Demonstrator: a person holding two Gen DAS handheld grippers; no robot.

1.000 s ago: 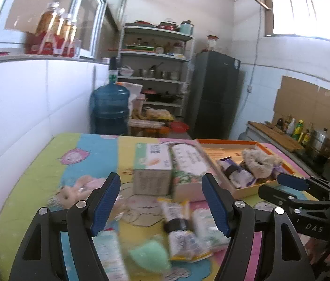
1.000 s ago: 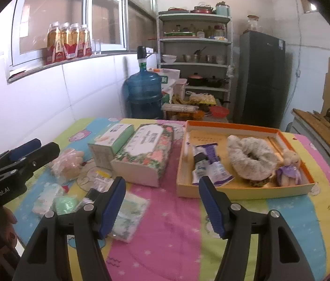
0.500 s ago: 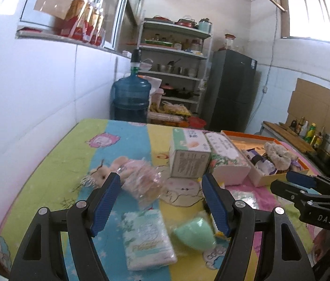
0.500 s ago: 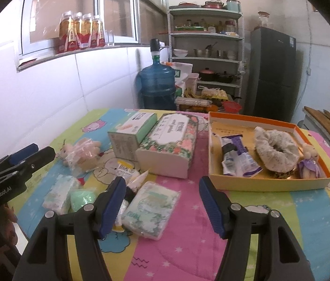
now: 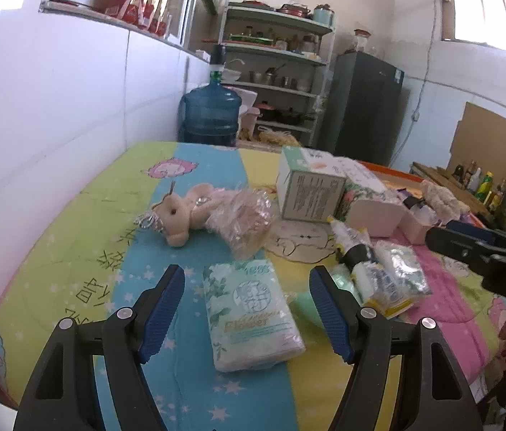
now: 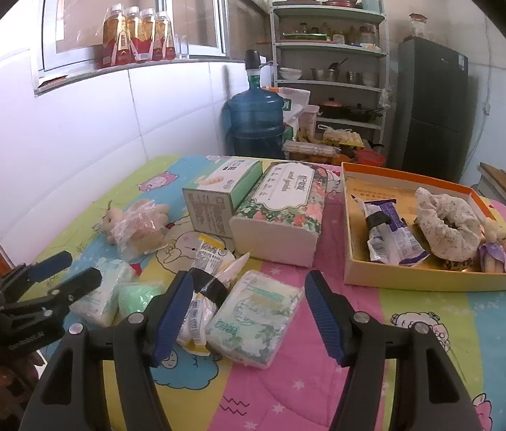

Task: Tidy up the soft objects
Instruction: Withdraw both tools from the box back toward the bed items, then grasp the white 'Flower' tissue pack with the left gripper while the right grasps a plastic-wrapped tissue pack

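My left gripper (image 5: 247, 314) is open, its jaws on either side of a white-and-green tissue pack (image 5: 253, 310) lying on the colourful table cloth. A green sponge (image 5: 305, 309) and a taped bundle of packets (image 5: 371, 269) lie just right of it. A small plush bear (image 5: 181, 215) with a crinkled plastic bag (image 5: 246, 221) lies further off. My right gripper (image 6: 249, 316) is open over another tissue pack (image 6: 256, 318). The orange tray (image 6: 432, 282) at the right holds a purple packet (image 6: 389, 233), a lace scrunchie (image 6: 446, 222) and a little plush doll (image 6: 493, 248).
A green carton (image 6: 217, 194) and a floral tissue box (image 6: 281, 212) stand mid-table. The white tiled wall (image 5: 55, 125) runs along the left. A blue water jug (image 6: 256, 122), shelves and a dark fridge (image 6: 432, 107) stand behind the table. The left gripper also shows in the right wrist view (image 6: 55, 276).
Both grippers have pulled back and swung left. The left one now frames the tissue pack that was at its lower left; the right one now frames the second tissue pack.
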